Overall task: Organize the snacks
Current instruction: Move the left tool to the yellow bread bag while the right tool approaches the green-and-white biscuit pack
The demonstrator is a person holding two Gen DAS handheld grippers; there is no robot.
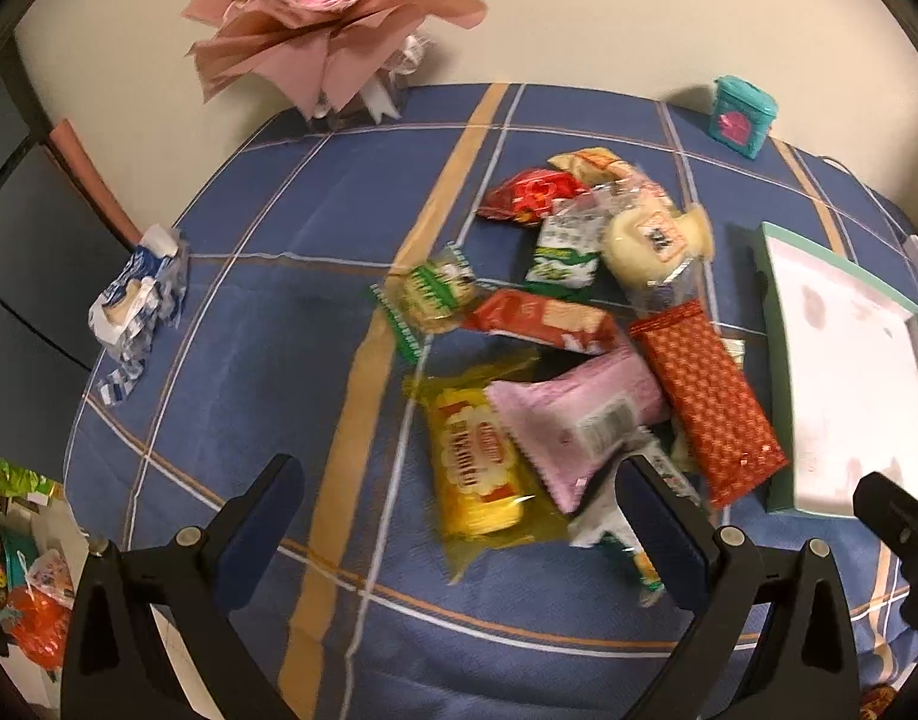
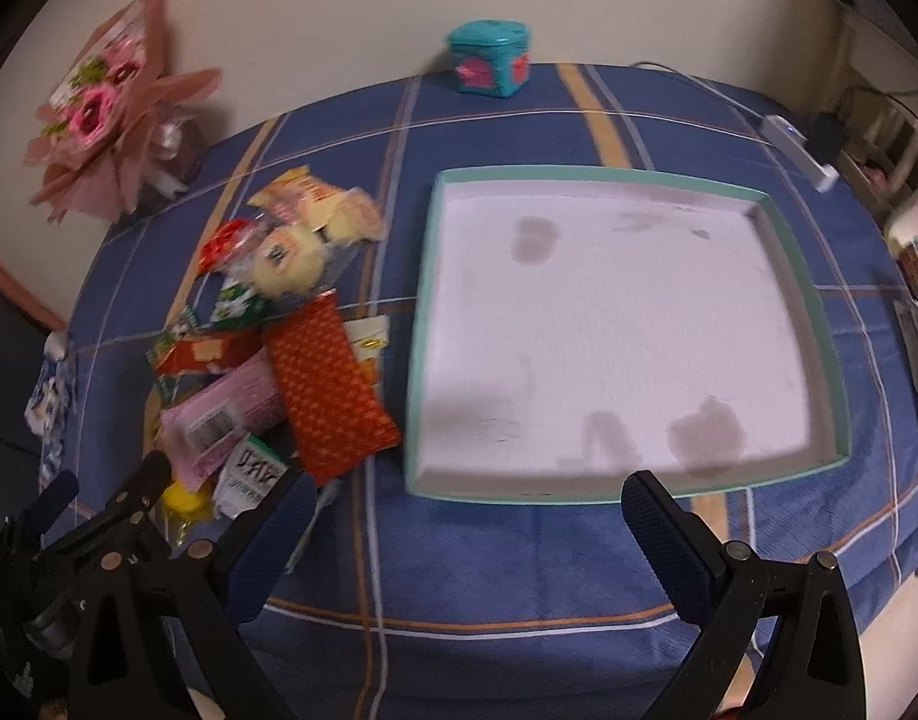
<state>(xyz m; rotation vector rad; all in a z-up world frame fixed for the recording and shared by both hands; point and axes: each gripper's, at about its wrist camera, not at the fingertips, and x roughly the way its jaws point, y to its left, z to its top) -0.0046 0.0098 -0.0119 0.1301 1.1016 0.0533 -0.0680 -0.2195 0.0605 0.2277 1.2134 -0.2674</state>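
Left wrist view: the left tool (image 1: 459, 516) is seen lowest in the frame, its two blue-padded fingers (image 1: 261, 522) spread wide apart with nothing held between them. It hangs above a bench (image 1: 279, 228) covered in a blue cloth with tan and white stripes. Just beyond the fingers a heap of snacks is laid out. Nearest are a yellow biscuit pack (image 1: 477, 468) and a pink packet (image 1: 579, 414) that overlaps it. A long red patterned bar (image 1: 708, 399) is laid to their right, just beside a shallow teal-rimmed tray (image 1: 774, 324). Further back are found a red and white wrapper (image 1: 540, 321), a green-edged packet (image 1: 429, 294), a clear bag of pale round buns (image 1: 654, 237) and a red pouch (image 1: 528, 195). A blue and white wrapper (image 1: 138, 300) is set well apart at the left edge of the bench. At the far edge a pink paper bouquet (image 1: 321, 12) and a small teal box (image 1: 744, 114) are placed against the wall.

Right wrist view: the right tool (image 2: 462, 525) is likewise shown with its fingers wide apart and empty, poised over the near rim of the tray (image 2: 807, 300), whose white floor is stained and holds no snacks. The heap, with the red bar (image 2: 330, 387) uppermost, is seen to the left of the tray, and the teal box (image 2: 489, 60) beyond it.
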